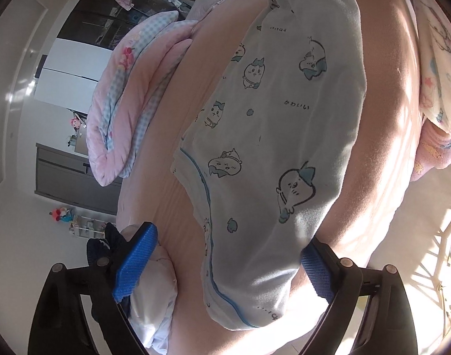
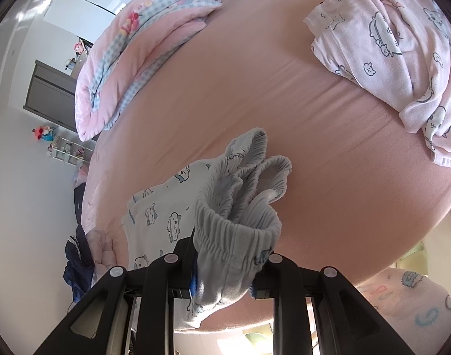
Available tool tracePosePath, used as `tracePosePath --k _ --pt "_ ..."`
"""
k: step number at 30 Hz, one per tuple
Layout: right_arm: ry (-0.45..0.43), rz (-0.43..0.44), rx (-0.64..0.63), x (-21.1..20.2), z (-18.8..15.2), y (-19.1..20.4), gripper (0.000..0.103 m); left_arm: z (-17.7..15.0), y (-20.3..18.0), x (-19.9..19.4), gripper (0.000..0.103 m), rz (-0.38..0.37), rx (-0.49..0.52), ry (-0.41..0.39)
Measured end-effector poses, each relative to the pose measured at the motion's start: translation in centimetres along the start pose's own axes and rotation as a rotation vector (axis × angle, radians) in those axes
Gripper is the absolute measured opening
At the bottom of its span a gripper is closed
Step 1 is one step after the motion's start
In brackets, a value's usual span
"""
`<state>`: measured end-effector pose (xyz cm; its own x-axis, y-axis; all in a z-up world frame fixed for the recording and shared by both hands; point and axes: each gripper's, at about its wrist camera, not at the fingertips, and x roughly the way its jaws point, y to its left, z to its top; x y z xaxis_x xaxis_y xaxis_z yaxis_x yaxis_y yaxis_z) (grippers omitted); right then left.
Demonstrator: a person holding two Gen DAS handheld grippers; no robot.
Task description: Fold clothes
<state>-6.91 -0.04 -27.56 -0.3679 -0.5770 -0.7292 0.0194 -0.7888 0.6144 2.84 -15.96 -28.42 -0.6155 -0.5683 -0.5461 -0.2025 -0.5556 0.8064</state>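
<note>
A light-blue pyjama garment [image 1: 269, 136] printed with cartoon animals lies stretched along the pink bed sheet [image 1: 172, 201]. My left gripper [image 1: 228, 241] stands wide open astride its near end. The right blue pad [image 1: 317, 269] sits against the fabric's edge, and the left pad [image 1: 136, 263] is well clear of it. In the right wrist view, my right gripper [image 2: 228, 254] is shut on the bunched elastic waistband [image 2: 237, 230] of the same light-blue garment, lifted a little off the bed [image 2: 284, 103]. Its printed fabric [image 2: 163, 216] trails down to the left.
A folded pink and blue-checked quilt [image 1: 128, 103] [image 2: 131, 47] lies along the bed's far left. A pink bear-print garment [image 2: 402, 53] sits at the far right. Pale and dark clothes [image 1: 154, 295] hang off the near-left bed edge. A grey cabinet [image 1: 66, 177] stands beyond.
</note>
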Motion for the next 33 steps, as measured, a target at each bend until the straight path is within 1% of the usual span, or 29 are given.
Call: tracePosePath --k 3,8,10,12,13,14,15,16,17,20,22,25,27,29,30,33 --pt "0.012 -0.013 -0.011 0.1 0.0 -0.1 0.022 0.3 -0.3 0.5 0.098 0.045 0.052 -0.003" --pt "0.031 -0.025 -0.025 0.4 0.0 -0.3 0.022 1.0 -0.9 1.2 0.098 0.081 0.098 -0.003" --pt "0.052 -0.048 -0.044 0.7 0.0 -0.4 0.022 1.2 -1.2 1.4 0.099 0.094 0.113 -0.003" --pt "0.077 -0.068 -0.064 1.1 -0.1 -0.6 0.023 1.3 -1.6 1.3 0.101 0.129 0.145 -0.026" --pt "0.095 -0.083 -0.076 1.3 -0.2 -0.7 0.027 1.2 -1.9 1.2 0.102 0.157 0.167 -0.047" --pt "0.114 -0.099 -0.089 1.5 -0.3 -0.8 0.036 1.1 -2.2 1.1 0.102 0.181 0.187 -0.066" --pt "0.13 -0.125 -0.101 1.4 -0.5 -0.9 0.043 1.1 -2.4 1.0 0.102 0.198 0.202 -0.081" --pt "0.146 -0.151 -0.113 1.4 -0.7 -1.0 0.058 1.0 -2.6 0.9 0.102 0.208 0.211 -0.09" --pt "0.16 -0.161 -0.126 1.2 -0.9 -1.1 0.061 1.0 -2.7 0.9 0.102 0.219 0.22 -0.099" --pt "0.199 -0.154 -0.168 0.3 -1.7 -1.3 0.062 0.9 -2.9 0.7 0.102 0.241 0.222 -0.112" --pt "0.208 -0.16 -0.189 -0.5 -2.4 -1.5 0.062 0.8 -2.9 0.6 0.102 0.251 0.219 -0.113" --pt "0.205 -0.156 -0.21 -1.9 -3.3 -1.5 0.062 0.9 -3.1 0.5 0.102 0.261 0.227 -0.107" --pt "0.182 -0.147 -0.233 -2.9 -3.7 -1.1 0.062 0.9 -3.2 0.5 0.101 0.264 0.232 -0.104" --pt "0.161 -0.137 -0.281 -3.7 -4.0 -0.3 0.062 1.0 -2.9 0.5 0.1 0.242 0.212 -0.096" --pt "0.149 -0.145 -0.313 -4.0 -4.2 0.2 0.062 1.0 -2.7 0.6 0.099 0.228 0.198 -0.09" --pt "0.106 -0.2 -0.43 -4.2 -4.9 2.2 0.062 1.0 -2.1 0.8 0.096 0.182 0.157 -0.074"
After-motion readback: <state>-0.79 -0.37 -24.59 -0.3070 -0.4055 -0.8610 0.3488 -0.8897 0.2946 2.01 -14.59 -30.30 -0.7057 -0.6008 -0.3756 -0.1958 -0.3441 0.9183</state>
